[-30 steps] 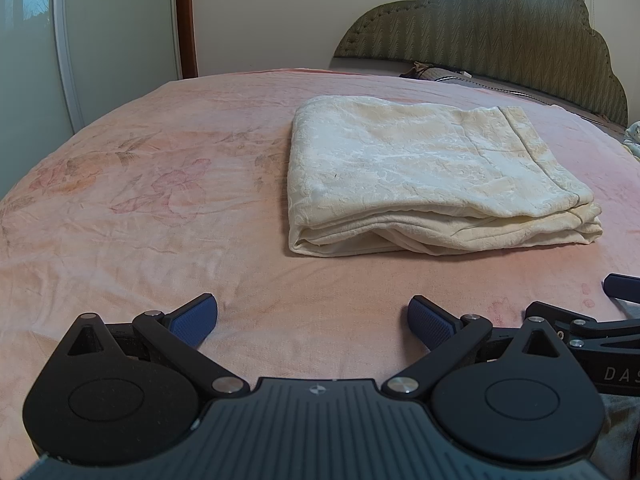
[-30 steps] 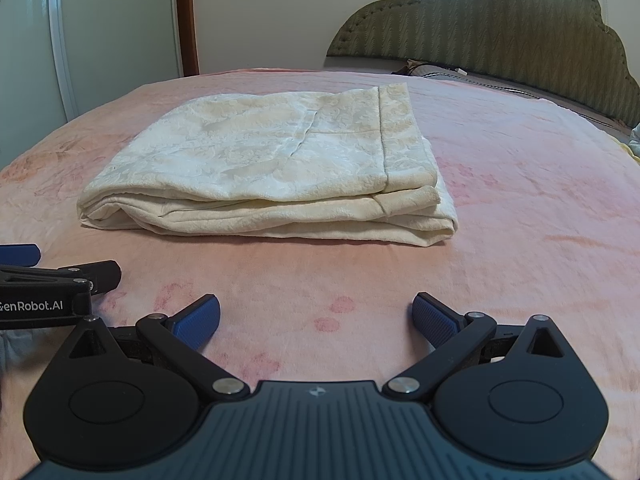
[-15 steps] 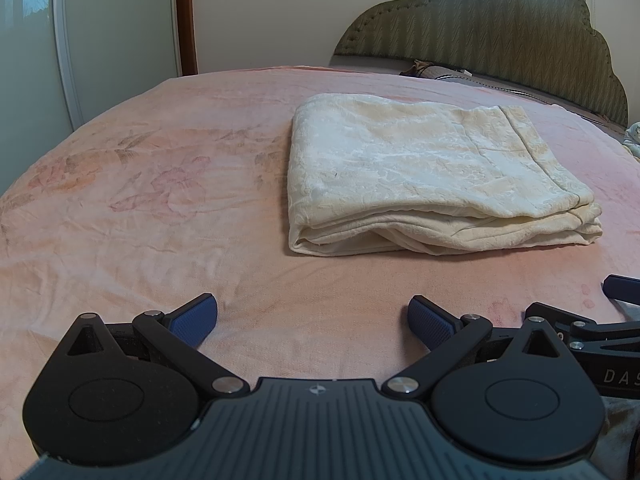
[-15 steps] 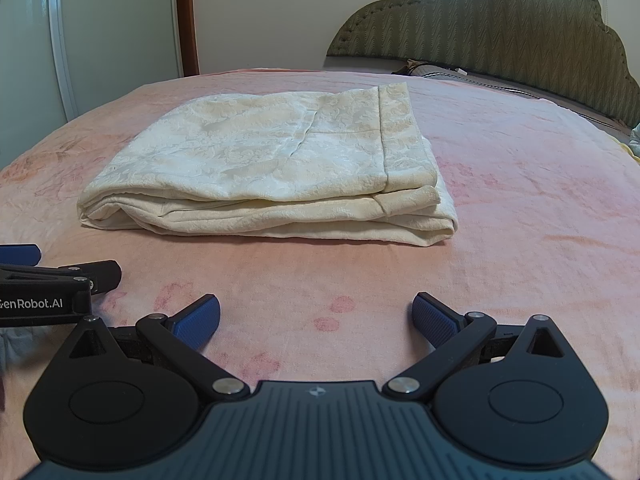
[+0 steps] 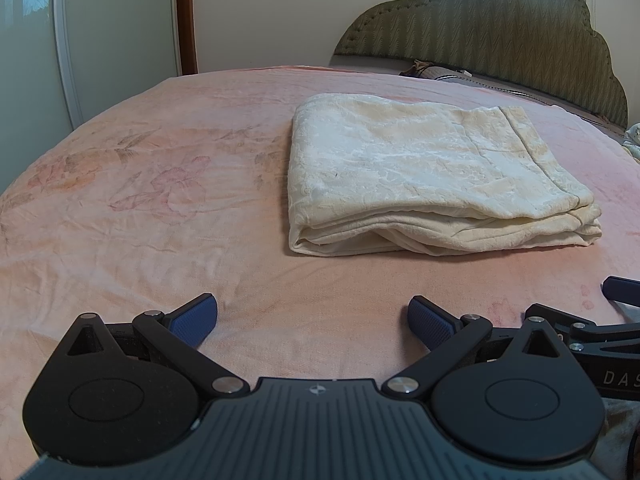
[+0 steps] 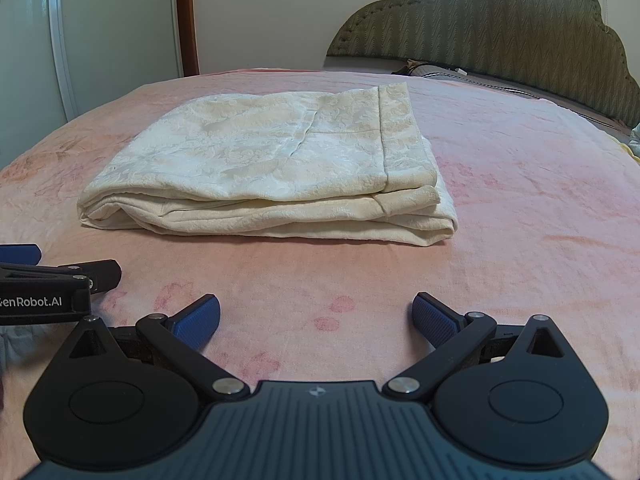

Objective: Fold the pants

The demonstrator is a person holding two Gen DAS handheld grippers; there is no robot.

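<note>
Pants [image 5: 424,176] folded into a neat stack on the bed [image 5: 140,200], looks pretty much done, left tongs [image 5: 314,320] and right tongs [image 6: 316,320] both spread wide, holding nothing

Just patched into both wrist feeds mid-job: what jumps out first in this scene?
The cream pants, folded into a layered rectangle, lie in the middle of the pink floral bedspread, ahead of both grippers. The left gripper and right gripper sit low over the bedspread side by side, jaws wide open and empty, short of the near edge of the pants. Behind, a scalloped green headboard spans the far end of the bed.
</note>
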